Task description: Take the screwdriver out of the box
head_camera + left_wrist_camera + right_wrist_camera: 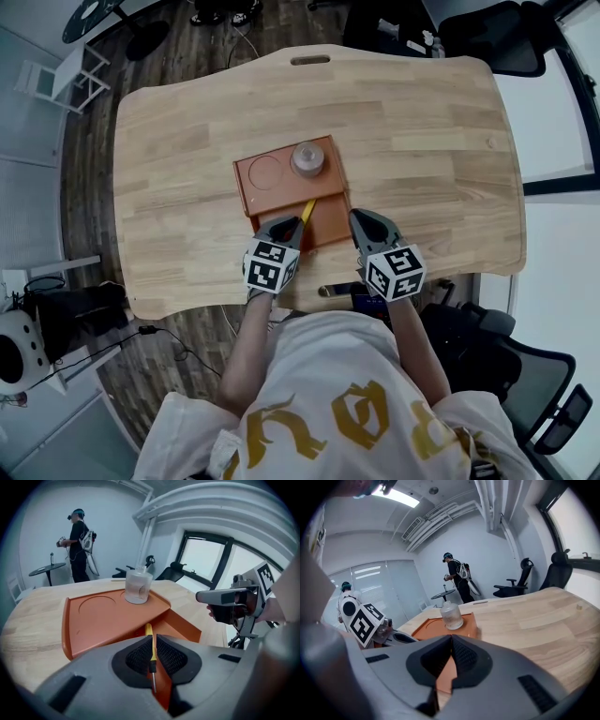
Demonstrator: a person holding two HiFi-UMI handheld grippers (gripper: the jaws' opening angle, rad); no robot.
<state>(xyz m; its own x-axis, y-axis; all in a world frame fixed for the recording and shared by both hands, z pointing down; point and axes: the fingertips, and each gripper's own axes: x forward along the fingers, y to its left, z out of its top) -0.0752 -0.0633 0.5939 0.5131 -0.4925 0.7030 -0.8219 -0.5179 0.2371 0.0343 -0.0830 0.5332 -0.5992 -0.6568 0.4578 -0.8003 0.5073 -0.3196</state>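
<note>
The screwdriver (307, 210) is found in the near compartment of the orange box (281, 192), on the side nearest the person. The left hand-held gripper (284, 227) is seen closed on it. In the left gripper view the yellow handle (148, 631) is pinched between the two black pads of that hand-held gripper (151, 637). The handle's far end sticks out beyond the jaw tips, and the black collar and metal shaft run back toward the camera. The tool's long axis is thus laid almost along the line of the jaws. In the head view it slants away from the person and a little to the right. Whether the tool rests on the compartment floor or is raised off it cannot be told.

The right hand-held gripper (366, 221) is held just beside the box's near right corner. Its jaws are brought together on nothing in its own view (451, 639), and only the box (426, 627) and the jar (452, 616) are seen beyond them. The left is therefore the nearer hand, and the one already on the tool.

The jar (307, 159) stands on the raised far part of the box, beside a round recess and well clear of the handle. The box sits on the wooden surface (422, 141). The grasp is judged to be made. An upward draw, back over the near wall, is what removal is expected to call for.
</note>
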